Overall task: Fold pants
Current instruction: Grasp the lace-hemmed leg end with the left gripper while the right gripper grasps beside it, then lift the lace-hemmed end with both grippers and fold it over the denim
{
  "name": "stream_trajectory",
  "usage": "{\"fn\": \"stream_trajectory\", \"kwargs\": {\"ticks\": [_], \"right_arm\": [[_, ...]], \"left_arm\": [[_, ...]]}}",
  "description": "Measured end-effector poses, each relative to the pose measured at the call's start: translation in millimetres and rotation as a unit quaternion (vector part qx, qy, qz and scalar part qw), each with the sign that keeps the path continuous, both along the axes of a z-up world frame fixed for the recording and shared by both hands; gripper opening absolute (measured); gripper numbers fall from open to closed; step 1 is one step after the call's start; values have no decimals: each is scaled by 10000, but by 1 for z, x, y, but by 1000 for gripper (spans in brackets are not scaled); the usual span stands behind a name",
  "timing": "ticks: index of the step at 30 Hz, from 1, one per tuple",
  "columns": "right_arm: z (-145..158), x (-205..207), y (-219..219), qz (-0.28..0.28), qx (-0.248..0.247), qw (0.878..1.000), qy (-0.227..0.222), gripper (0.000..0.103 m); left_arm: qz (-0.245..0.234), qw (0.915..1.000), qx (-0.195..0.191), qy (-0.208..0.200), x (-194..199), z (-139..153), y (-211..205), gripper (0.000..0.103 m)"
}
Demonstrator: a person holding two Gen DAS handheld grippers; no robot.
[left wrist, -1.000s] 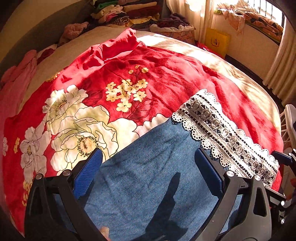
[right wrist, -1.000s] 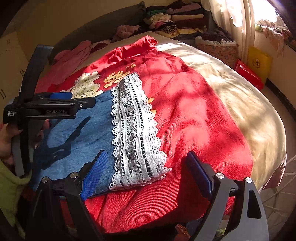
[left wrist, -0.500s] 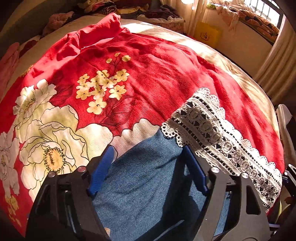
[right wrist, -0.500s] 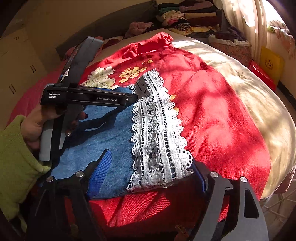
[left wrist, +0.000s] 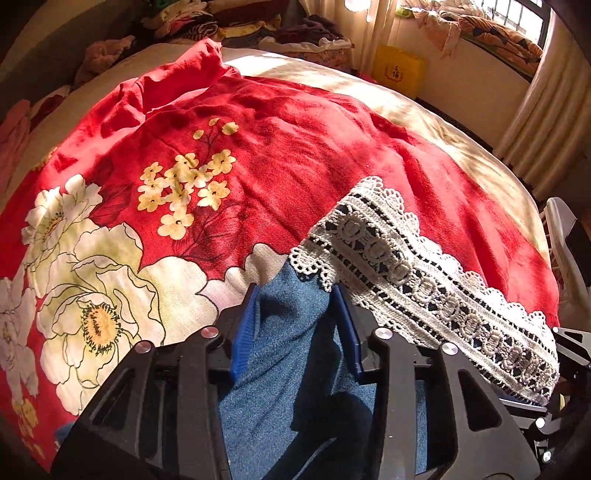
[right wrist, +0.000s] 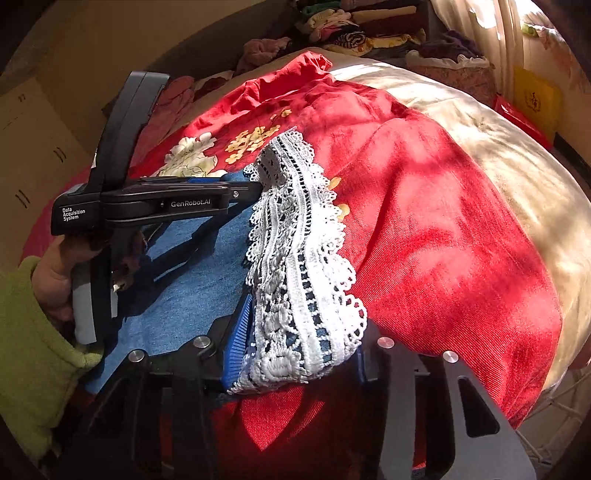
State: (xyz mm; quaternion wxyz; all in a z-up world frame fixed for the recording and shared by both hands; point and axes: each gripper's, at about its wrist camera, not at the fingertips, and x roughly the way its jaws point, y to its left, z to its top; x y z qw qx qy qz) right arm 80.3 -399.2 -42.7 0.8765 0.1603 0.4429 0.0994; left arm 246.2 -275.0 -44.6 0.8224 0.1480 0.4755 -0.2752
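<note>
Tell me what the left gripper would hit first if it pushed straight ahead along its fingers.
The left gripper is closed on the denim pants. Straight ahead comes the corner of their lace hem, then the red floral blanket; depth is uncertain.

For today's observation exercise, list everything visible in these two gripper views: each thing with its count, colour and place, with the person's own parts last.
Pants: one, blue denim, near edge of bed, pinched by both grippers.
Lace hem: one, white, far end of the pants.
Floral cover: one, red with cream flowers, under the pants.
Bedsheet: one, cream, right of the cover.
Clothes pile: several, mixed colours, far end of the bed.
Yellow bag: one, by the wall.
Left gripper: one, black with blue pads, on denim.
Right gripper: one, black, on lace.
</note>
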Motion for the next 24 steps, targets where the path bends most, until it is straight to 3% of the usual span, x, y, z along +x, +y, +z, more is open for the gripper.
{"fn": "stream_trajectory", "kwargs": {"ticks": [2, 6, 14, 24], "right_arm": [[5, -3, 2, 66, -19, 9999, -119, 33], [12, -9, 4, 125, 27, 9996, -253, 32], [36, -19, 15, 260, 165, 9981, -531, 31], [77, -32, 55, 703, -71, 9926, -985, 31]], "left_arm": [[6, 9998, 136, -120, -5, 2, -3, 18], [46, 9998, 88, -152, -10, 9, 2, 8], [191, 9989, -344, -274, -21, 37, 25, 5], [594, 9930, -867, -540, -43, 75, 82, 5]]}}
